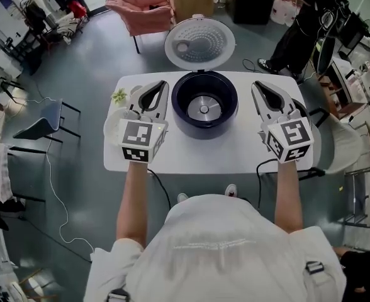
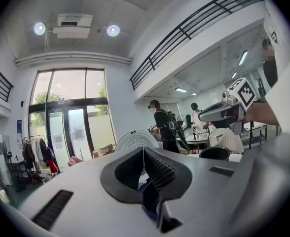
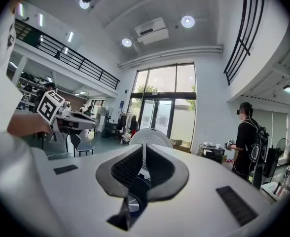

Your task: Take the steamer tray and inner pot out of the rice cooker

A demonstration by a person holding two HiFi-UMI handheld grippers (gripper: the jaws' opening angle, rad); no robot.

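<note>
I am holding both tongs pinched shut and empty, the left gripper (image 1: 162, 85) and right gripper (image 1: 256, 85) flanking the open rice cooker (image 1: 204, 106) on the table (image 1: 191, 156). The inner pot (image 2: 215, 153) and what looks like the steamer tray (image 1: 112, 126) are lying half hidden beneath them.

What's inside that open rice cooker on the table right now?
The rice cooker looks empty: only a round silver plate shows at its bottom, with no pot or tray sitting in it. The near part of its inner wall is hidden behind its own rim.
</note>
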